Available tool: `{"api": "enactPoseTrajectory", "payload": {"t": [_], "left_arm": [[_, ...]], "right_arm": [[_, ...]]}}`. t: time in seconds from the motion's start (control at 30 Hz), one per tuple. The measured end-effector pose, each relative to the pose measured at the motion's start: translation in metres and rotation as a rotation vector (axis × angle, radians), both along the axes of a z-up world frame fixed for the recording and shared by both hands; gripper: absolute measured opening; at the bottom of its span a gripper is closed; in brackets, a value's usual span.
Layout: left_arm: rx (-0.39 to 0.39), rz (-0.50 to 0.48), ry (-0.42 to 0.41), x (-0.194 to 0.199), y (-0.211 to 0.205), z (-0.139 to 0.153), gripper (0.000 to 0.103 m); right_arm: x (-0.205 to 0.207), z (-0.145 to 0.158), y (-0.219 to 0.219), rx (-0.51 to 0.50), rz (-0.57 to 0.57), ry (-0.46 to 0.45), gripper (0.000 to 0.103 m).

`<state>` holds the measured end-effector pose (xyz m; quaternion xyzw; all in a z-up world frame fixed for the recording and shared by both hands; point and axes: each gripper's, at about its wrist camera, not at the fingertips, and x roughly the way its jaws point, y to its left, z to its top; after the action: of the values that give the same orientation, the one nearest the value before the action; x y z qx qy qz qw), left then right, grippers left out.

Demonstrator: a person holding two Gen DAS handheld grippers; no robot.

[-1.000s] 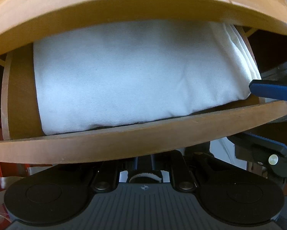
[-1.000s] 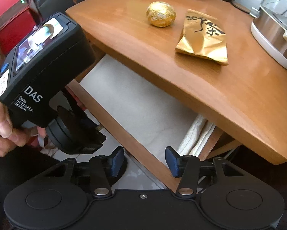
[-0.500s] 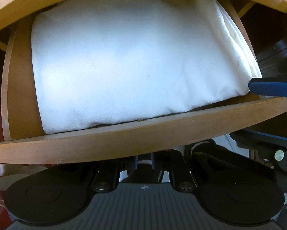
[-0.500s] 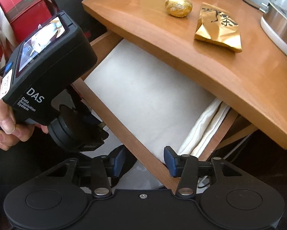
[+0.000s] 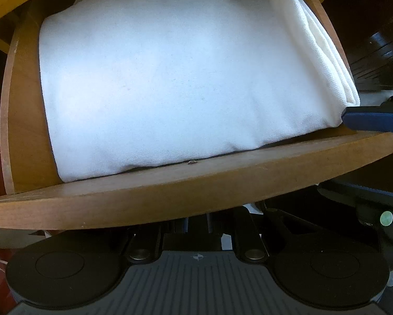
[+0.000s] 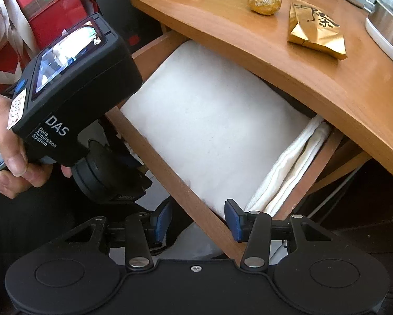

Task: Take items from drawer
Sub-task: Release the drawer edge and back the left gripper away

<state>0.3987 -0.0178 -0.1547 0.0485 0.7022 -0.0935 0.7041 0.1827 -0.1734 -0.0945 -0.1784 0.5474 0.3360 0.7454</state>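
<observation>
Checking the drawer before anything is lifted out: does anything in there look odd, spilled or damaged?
Nothing looks spilled or damaged. The folded white cloth lies flat in the open drawer, its layered edges slightly uneven along one side. A small dark speck sits where the cloth meets the drawer front; what it is cannot be told.

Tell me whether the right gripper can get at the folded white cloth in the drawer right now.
Probably yes. The drawer is pulled well out from under the tabletop, the folded white cloth lies uncovered, and the right gripper, jaws open, straddles the front panel beside the cloth's folded edge.
</observation>
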Motion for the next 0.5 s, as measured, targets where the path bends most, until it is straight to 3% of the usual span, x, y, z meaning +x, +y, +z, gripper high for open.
{"api": "enactPoseTrajectory", "payload": {"t": [0.5], "left_arm": [[-0.024, 0.038, 0.007, 0.031, -0.006, -0.003, 0.014]], "right_arm": [[-0.014, 0.012, -0.022, 0.046, -0.076, -0.032, 0.044]]}}
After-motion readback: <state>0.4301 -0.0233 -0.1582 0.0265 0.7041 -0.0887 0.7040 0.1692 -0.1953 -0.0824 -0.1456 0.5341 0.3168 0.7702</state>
